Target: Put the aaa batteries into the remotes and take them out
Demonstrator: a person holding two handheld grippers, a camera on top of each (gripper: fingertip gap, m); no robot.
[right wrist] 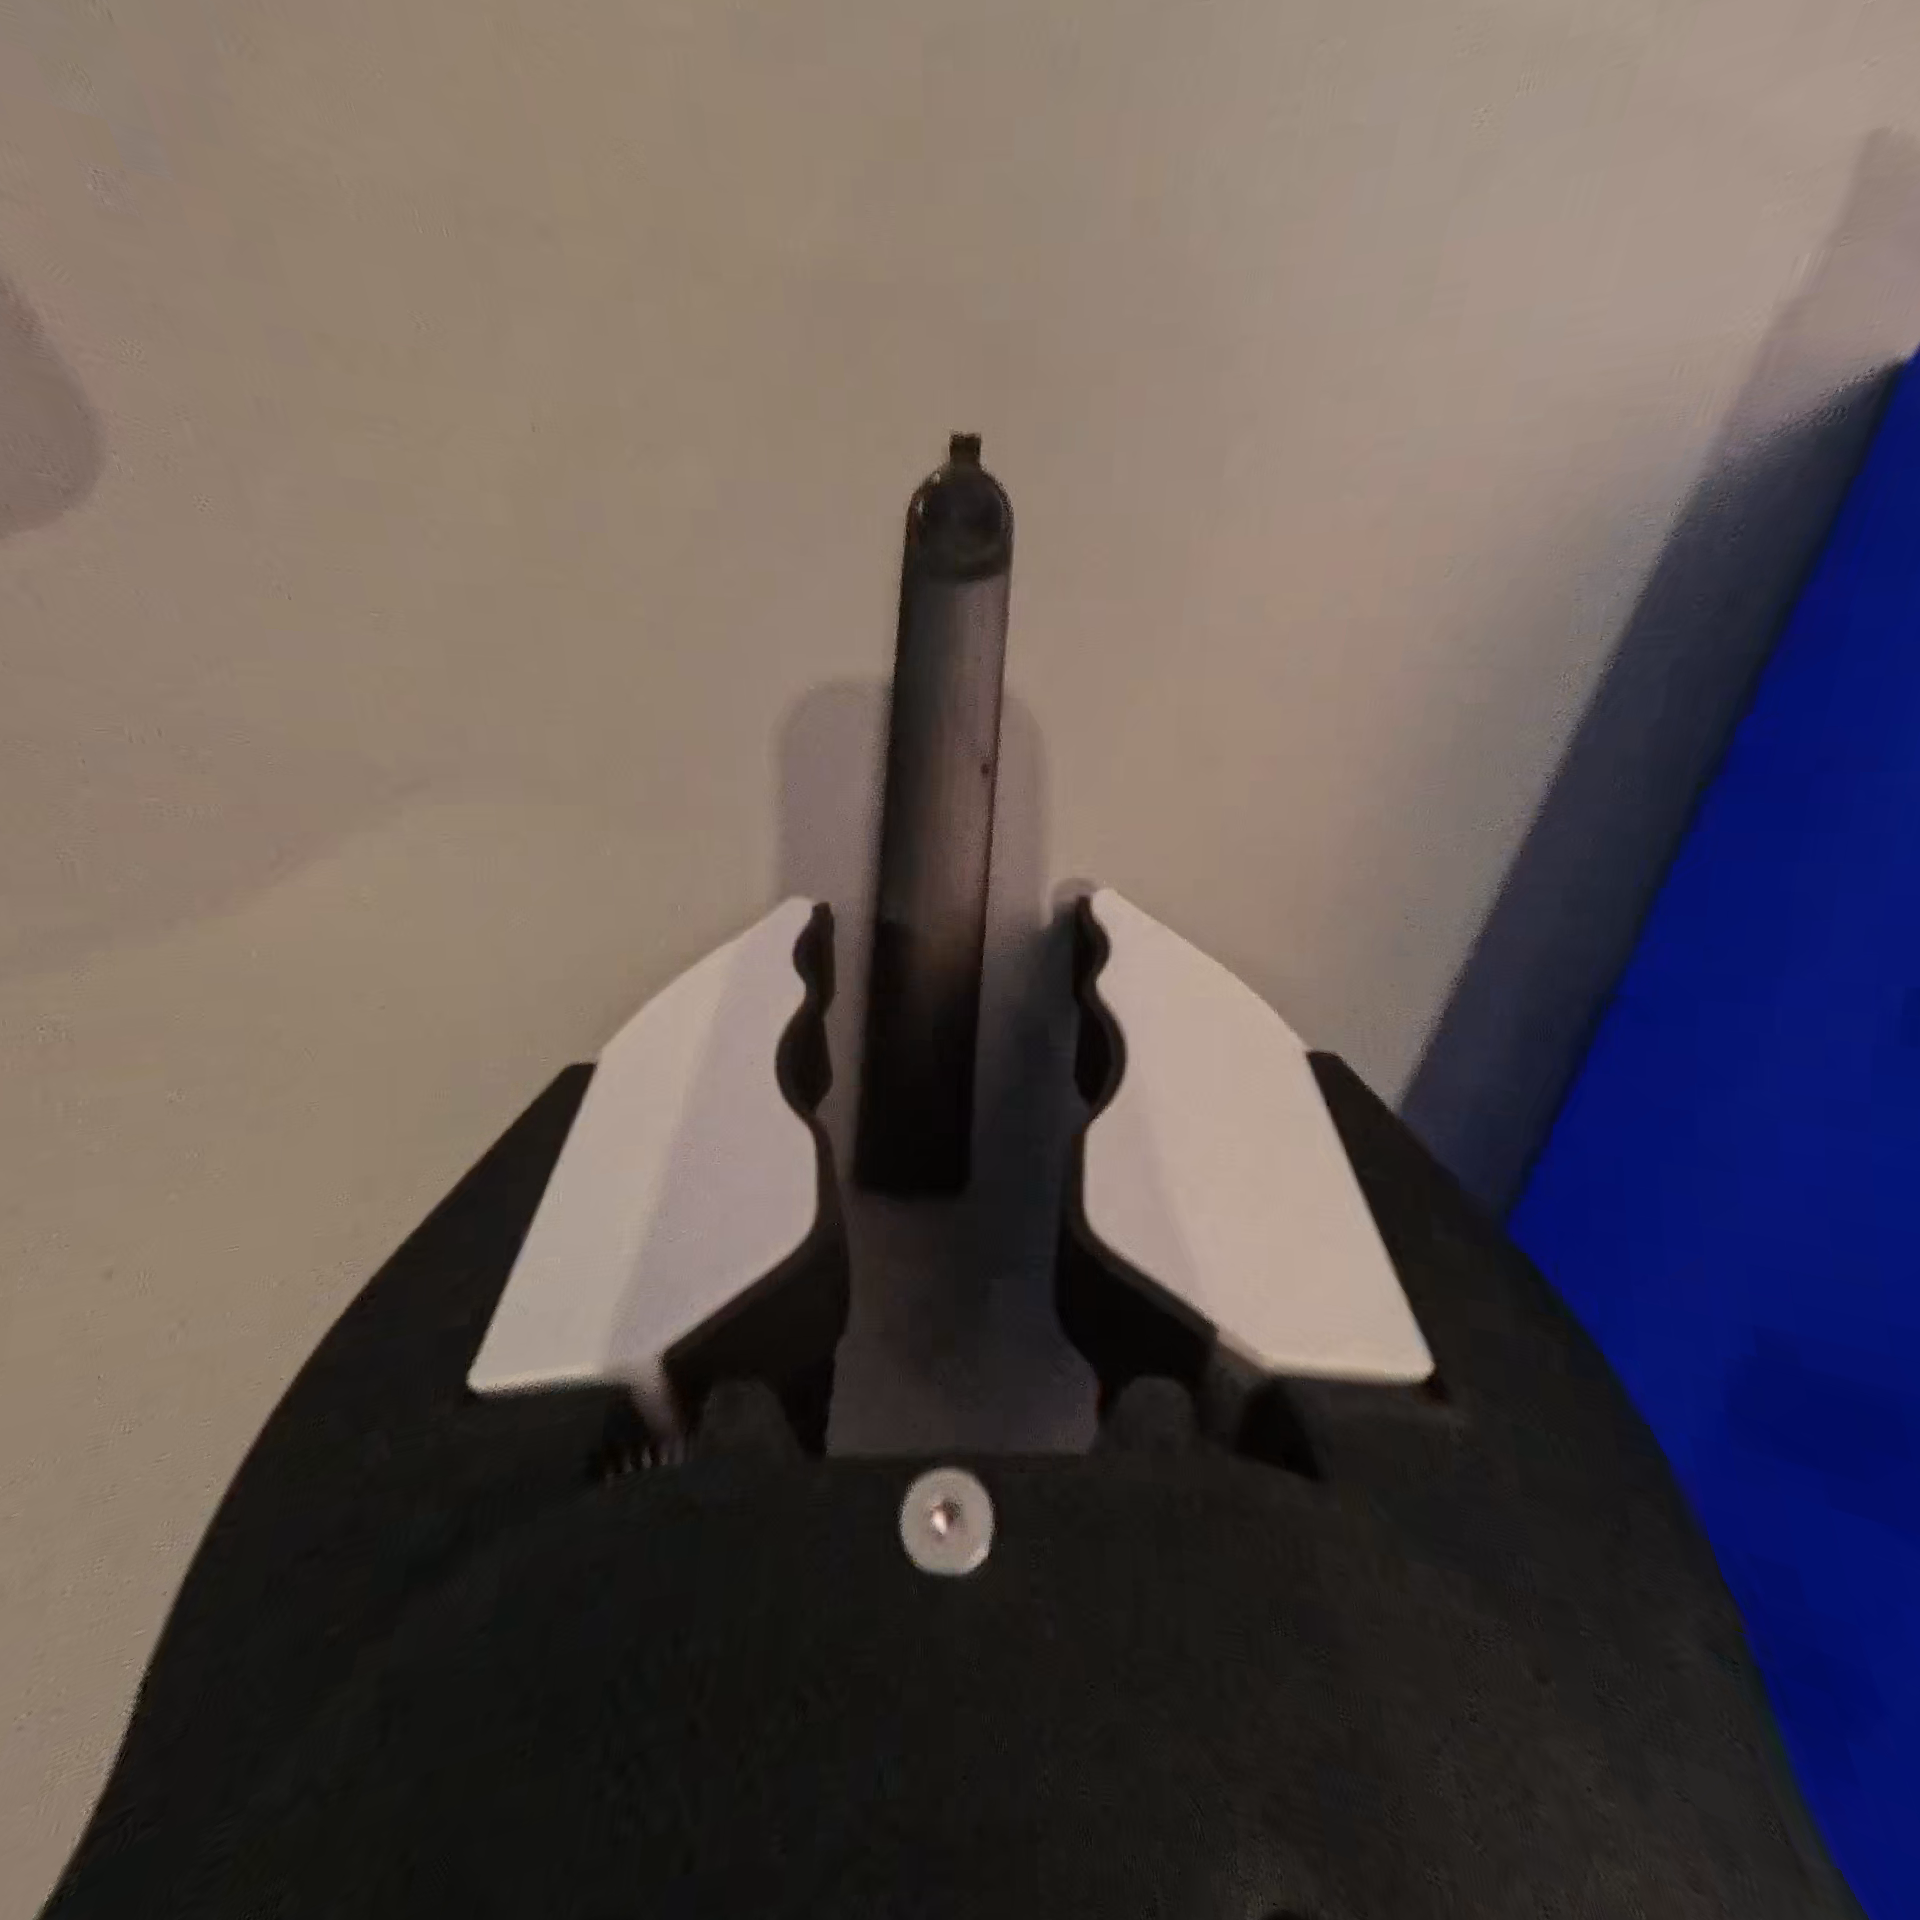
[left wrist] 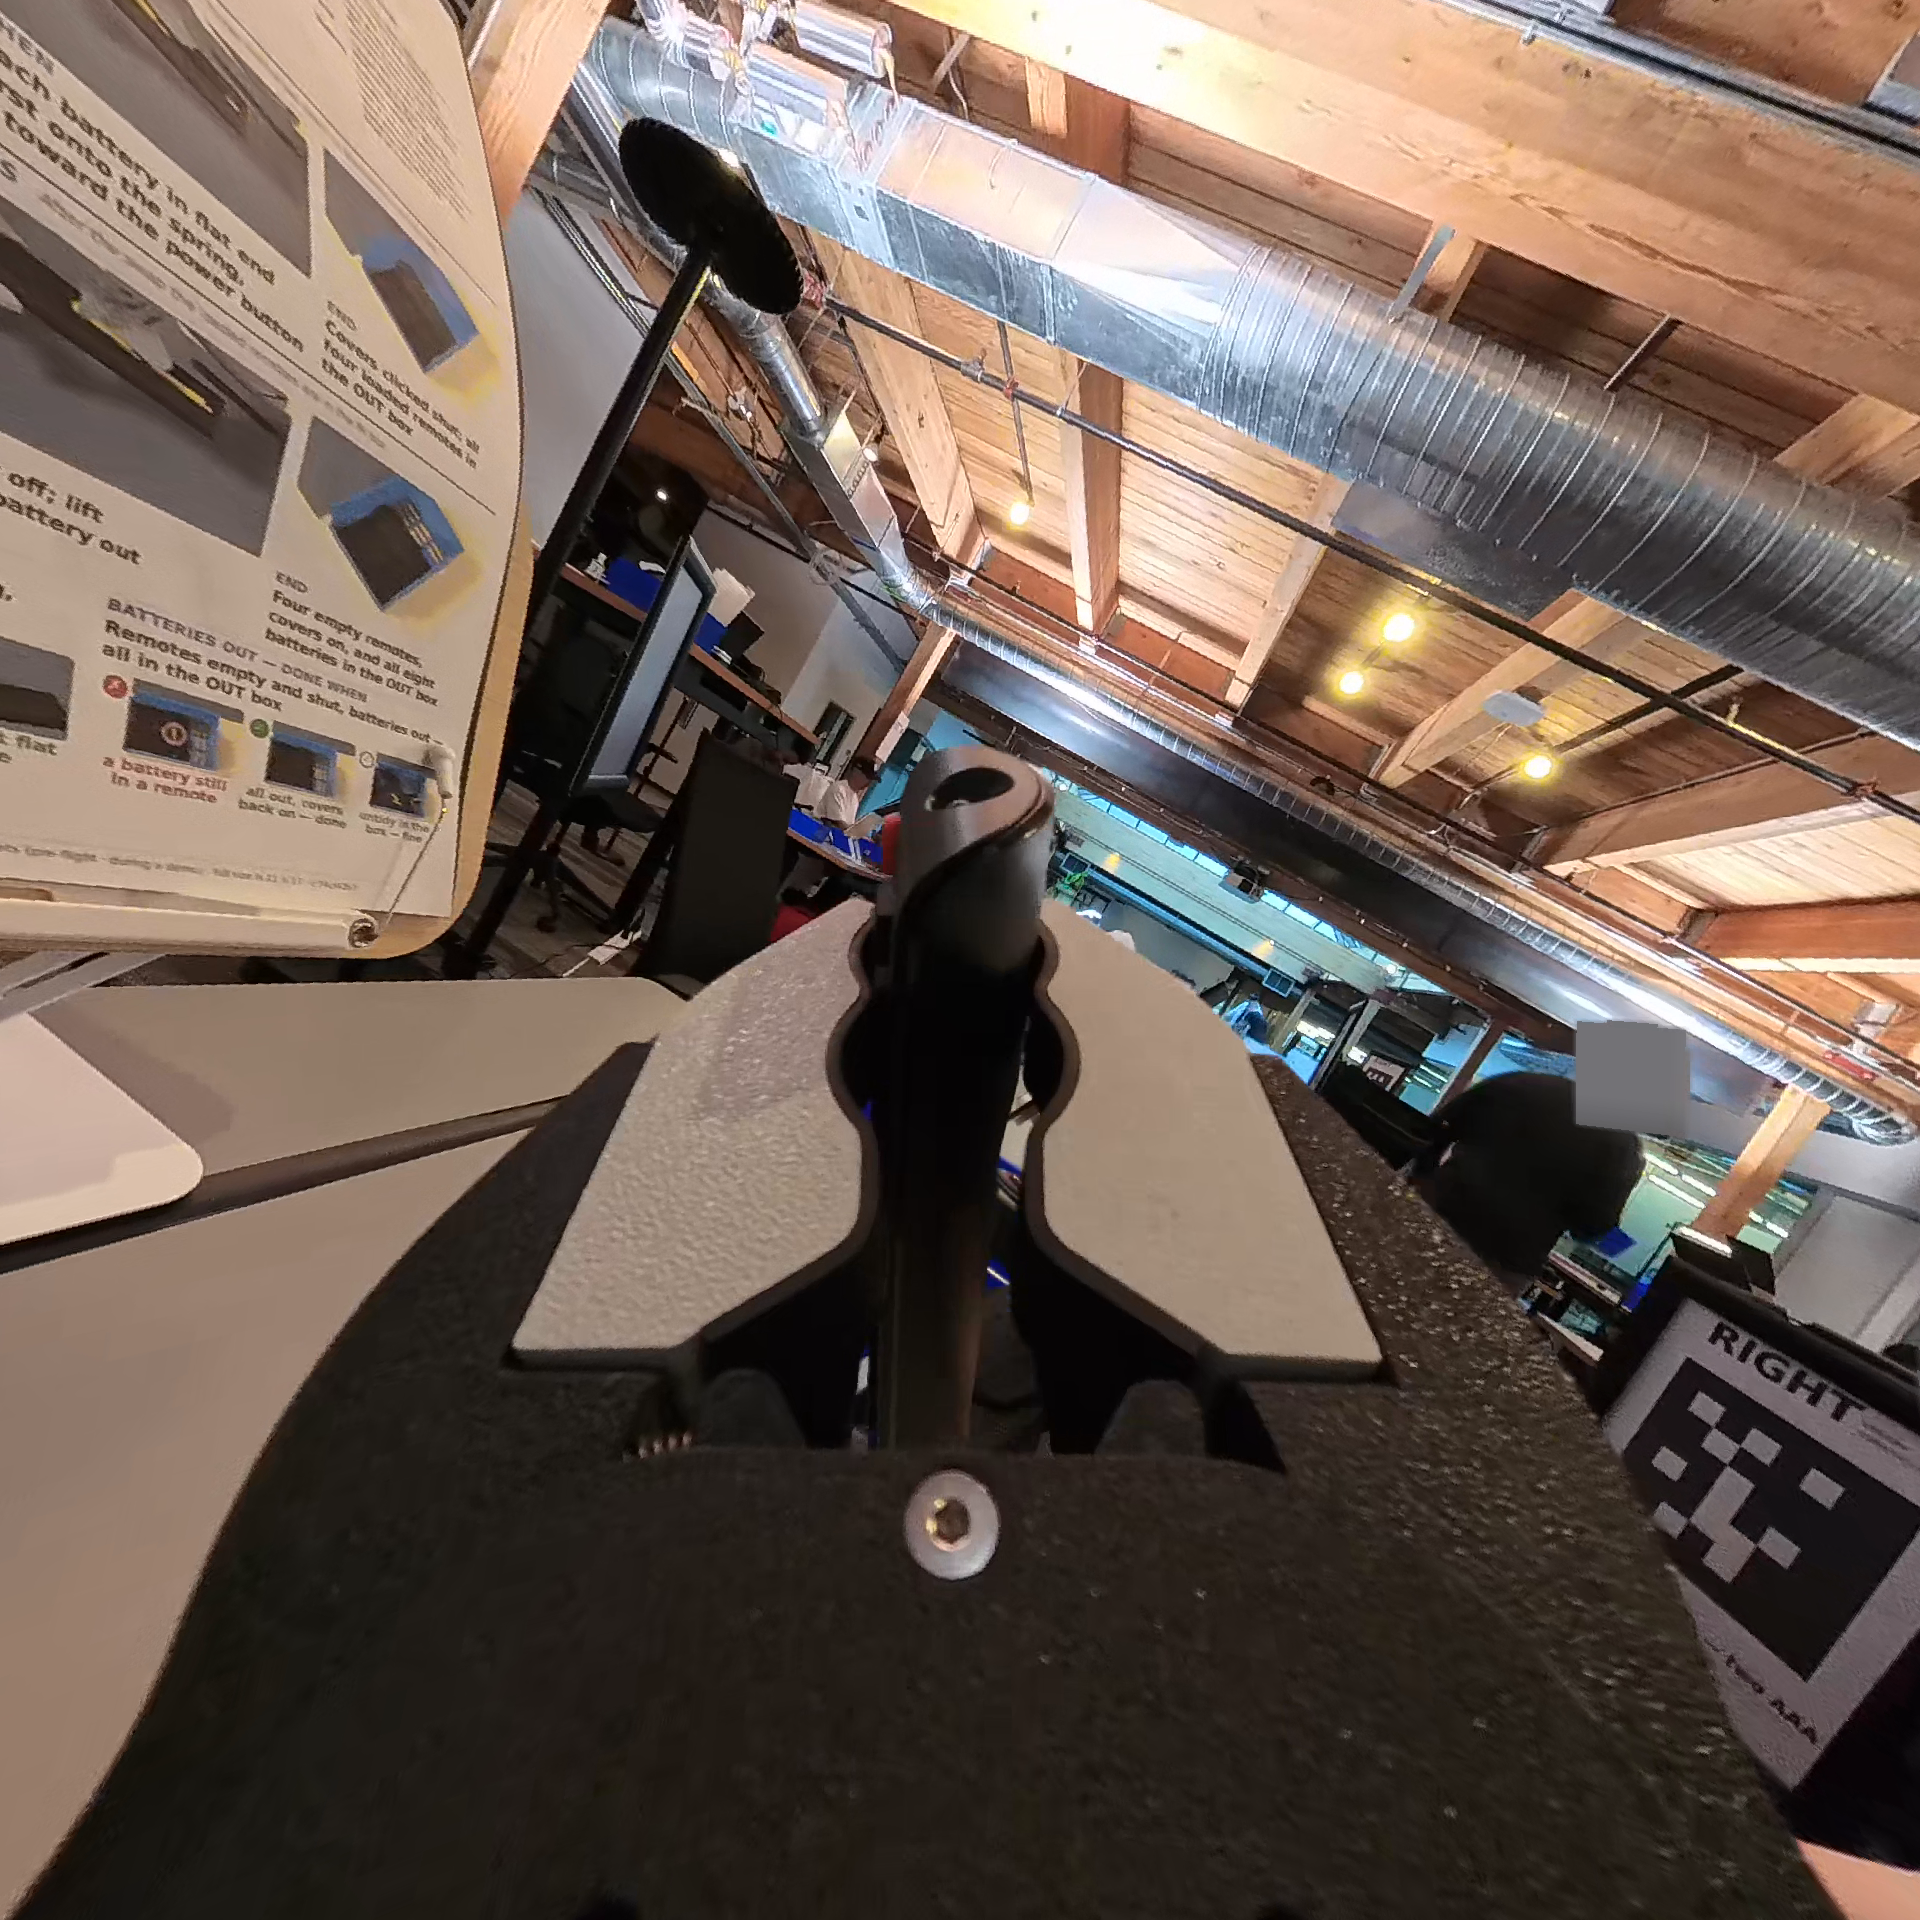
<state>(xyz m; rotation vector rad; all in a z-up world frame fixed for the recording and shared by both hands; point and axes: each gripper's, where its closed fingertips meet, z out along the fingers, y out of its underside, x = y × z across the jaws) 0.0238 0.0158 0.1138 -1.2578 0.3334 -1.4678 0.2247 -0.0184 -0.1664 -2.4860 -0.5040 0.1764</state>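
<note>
Left wrist view: left gripper [left wrist: 956,935] clenches a remote [left wrist: 971,821] by a printed poster [left wrist: 260,416]; right gripper [right wrist: 953,914] released.

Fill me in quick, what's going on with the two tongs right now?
The left tongs are shut on a slim black piece, probably a remote, and point up toward the ceiling. The right tongs stand open over the grey table, with a dark slim bar between them, not pinched, beside a blue box. No batteries show.
</note>
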